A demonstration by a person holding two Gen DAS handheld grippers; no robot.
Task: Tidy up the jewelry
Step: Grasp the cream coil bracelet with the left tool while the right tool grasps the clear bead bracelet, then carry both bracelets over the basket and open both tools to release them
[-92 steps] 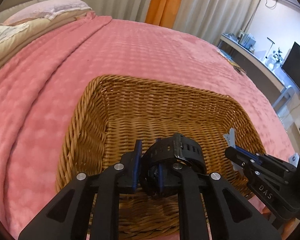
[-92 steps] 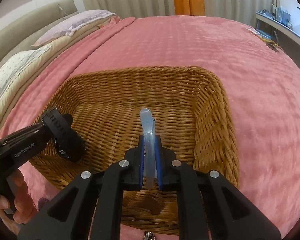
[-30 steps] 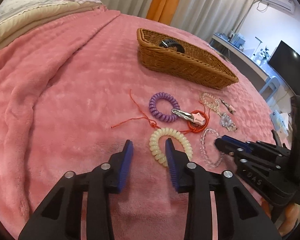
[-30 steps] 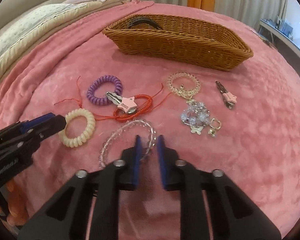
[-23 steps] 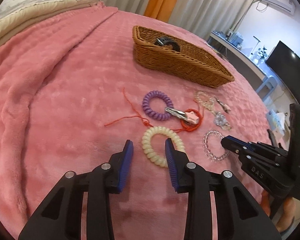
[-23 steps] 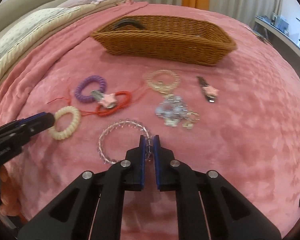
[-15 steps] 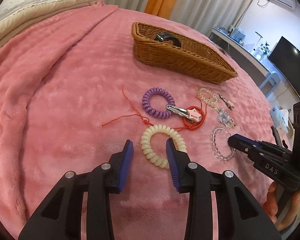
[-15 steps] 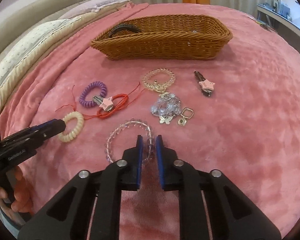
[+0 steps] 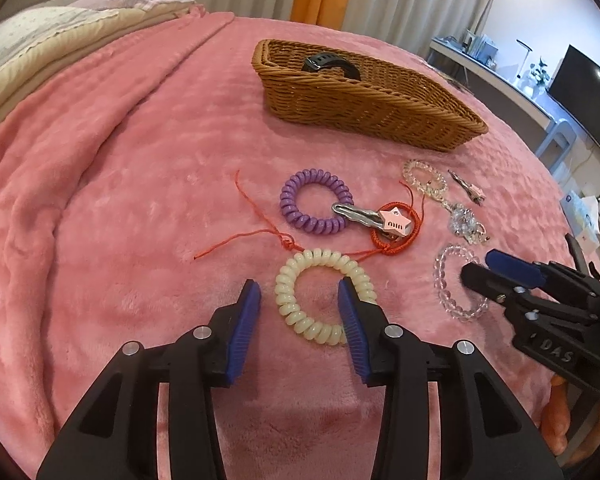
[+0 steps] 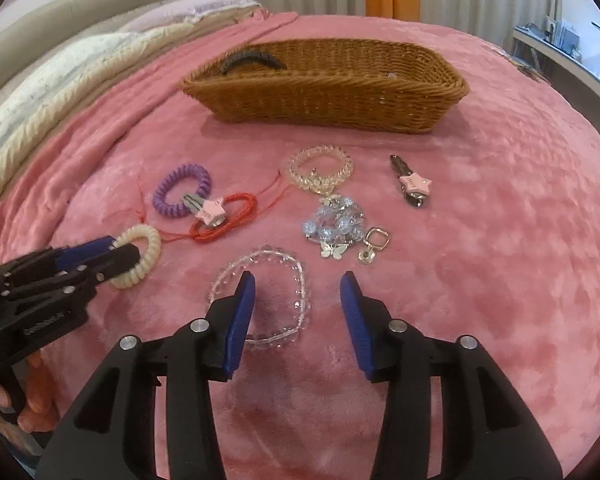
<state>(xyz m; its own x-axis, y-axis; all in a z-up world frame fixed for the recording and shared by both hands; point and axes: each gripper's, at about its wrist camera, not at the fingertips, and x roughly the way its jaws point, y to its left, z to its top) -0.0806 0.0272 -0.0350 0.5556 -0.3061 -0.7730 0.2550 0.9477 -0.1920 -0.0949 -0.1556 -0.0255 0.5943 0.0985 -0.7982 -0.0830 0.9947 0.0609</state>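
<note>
around the cream coil bracelet (image 9: 325, 297), left gripper (image 9: 299, 296) agape

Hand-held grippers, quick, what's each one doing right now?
Left hand-held gripper: open, straddling the cream spiral hair tie.
Right hand-held gripper: open, holding nothing.

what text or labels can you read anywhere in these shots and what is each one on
"DAS": on the right gripper body, seen from the left wrist.
"miu": on the pink star hair clip lying over the red cord bracelet.
Lettering on the left gripper body: too blurred to read.
Second star clip: print too small to read.
</note>
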